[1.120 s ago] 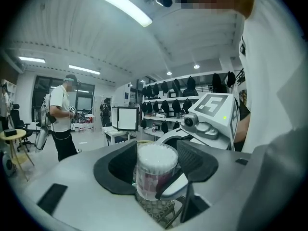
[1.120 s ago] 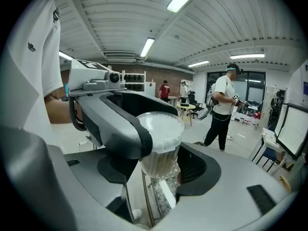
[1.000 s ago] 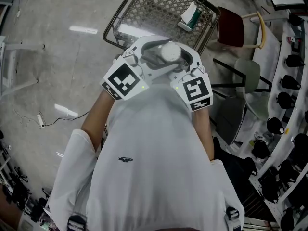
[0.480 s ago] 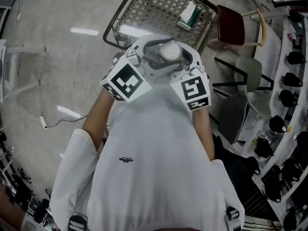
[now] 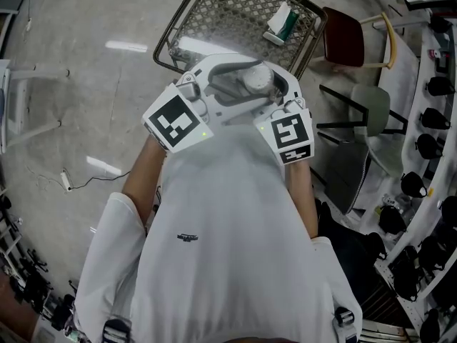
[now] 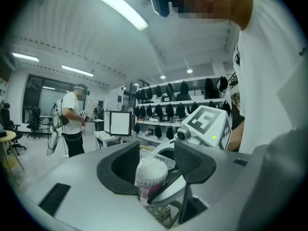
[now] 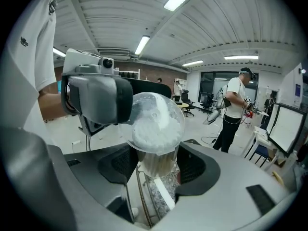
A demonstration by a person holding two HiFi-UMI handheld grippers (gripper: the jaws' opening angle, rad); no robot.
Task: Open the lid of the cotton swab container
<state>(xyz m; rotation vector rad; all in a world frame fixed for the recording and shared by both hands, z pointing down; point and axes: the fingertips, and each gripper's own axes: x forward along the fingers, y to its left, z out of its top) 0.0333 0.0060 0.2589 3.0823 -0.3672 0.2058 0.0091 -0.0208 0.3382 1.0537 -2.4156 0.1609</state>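
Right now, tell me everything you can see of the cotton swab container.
The cotton swab container is a small clear plastic tub, upright and packed with white-tipped swabs. It is held in the air above a wire basket, with the right claw gripping its body. A clear round lid sits on top; I cannot tell whether it is fully seated. The left claw is closing around the top, its pads not yet pressing.

Clear cylindrical cotton swab container (image 7: pixel 156 161) is standing upright in mid-air, pinched between the right gripper (image 7: pixel 154 170) pads. White swab tips are crowding its top; clear round lid (image 7: pixel 150 102) is tilting up.
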